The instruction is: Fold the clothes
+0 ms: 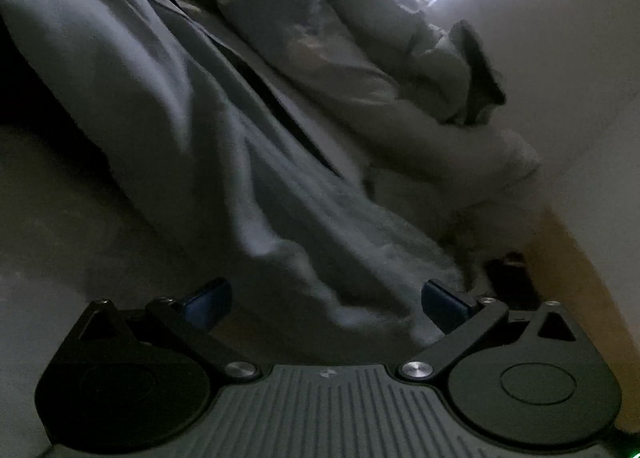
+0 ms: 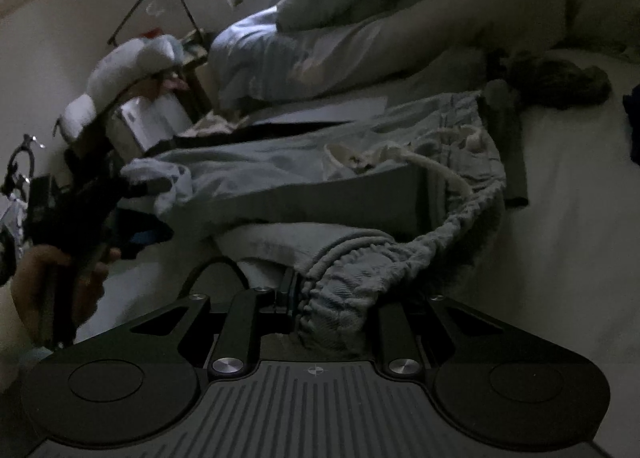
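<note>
Left wrist view: the left claw (image 1: 326, 304) is spread wide, its blue fingertips (image 1: 210, 300) apart with nothing pinched. A fold of the grey-blue trousers (image 1: 224, 162) runs between and just ahead of them, lying on the bed (image 1: 60, 218). The picture is dim and blurred; the cloth's far end is cut off at the top edge, and the heap of bedding (image 1: 360, 42) behind merges into shadow. A dark thing near the bed's right edge cannot be made out.

Right wrist view: the right claw (image 2: 290, 296) is pressed together, pinching the elastic waistband (image 2: 360, 278) of the trousers (image 2: 280, 178), which stretch away across the bed (image 2: 560, 238) toward its left edge. A white drawstring (image 2: 420, 162) lies on them. At the left a hand (image 2: 60, 282) holds the other tool, its tip lost in the dark
</note>
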`<state>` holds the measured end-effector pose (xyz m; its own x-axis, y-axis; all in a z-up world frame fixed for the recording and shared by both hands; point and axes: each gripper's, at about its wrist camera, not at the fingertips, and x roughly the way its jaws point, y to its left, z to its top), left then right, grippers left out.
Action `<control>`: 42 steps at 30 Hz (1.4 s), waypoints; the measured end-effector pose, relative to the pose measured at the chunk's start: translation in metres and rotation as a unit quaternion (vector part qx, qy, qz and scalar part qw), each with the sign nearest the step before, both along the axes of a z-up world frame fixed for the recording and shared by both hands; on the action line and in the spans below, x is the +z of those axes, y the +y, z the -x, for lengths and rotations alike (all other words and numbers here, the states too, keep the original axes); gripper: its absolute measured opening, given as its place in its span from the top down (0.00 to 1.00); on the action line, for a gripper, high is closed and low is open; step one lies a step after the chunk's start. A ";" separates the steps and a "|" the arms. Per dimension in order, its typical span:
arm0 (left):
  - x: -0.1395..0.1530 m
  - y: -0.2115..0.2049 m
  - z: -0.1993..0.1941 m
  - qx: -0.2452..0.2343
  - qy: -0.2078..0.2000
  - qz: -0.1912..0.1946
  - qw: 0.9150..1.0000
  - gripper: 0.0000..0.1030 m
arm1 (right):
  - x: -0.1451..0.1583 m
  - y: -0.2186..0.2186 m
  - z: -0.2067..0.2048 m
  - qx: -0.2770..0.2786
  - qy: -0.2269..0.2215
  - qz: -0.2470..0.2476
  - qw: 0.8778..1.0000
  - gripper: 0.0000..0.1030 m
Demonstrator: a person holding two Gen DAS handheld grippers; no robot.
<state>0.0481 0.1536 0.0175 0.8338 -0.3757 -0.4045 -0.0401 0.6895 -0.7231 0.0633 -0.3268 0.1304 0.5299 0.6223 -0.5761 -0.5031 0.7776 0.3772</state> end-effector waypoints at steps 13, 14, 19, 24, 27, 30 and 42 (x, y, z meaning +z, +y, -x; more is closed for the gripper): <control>0.047 0.003 -0.109 -0.016 -0.069 0.020 0.997 0.17 | -0.008 0.001 -0.013 -0.013 0.005 -0.021 1.000 0.78; 0.049 -0.001 -0.119 -0.022 -0.062 0.001 0.998 0.17 | -0.010 0.003 -0.014 -0.010 0.007 -0.017 1.000 0.78; 0.057 -0.020 -0.097 -0.067 -0.068 -0.098 0.991 0.05 | -0.015 0.004 -0.021 -0.009 0.019 -0.020 1.000 0.78; 0.053 -0.017 -0.032 -0.061 -0.052 -0.139 0.987 0.00 | -0.016 0.006 -0.021 -0.009 0.019 -0.020 1.000 0.78; 0.042 -0.016 -0.008 -0.030 -0.013 -0.107 0.994 0.01 | -0.015 0.005 -0.020 -0.009 0.018 -0.020 1.000 0.78; 0.030 -0.020 0.001 -0.015 0.039 -0.078 0.996 0.03 | -0.014 0.005 -0.019 -0.009 0.015 -0.019 1.000 0.78; 0.014 -0.025 -0.043 0.018 0.093 -0.061 0.994 0.64 | -0.011 0.002 -0.014 -0.003 0.011 -0.016 1.000 0.78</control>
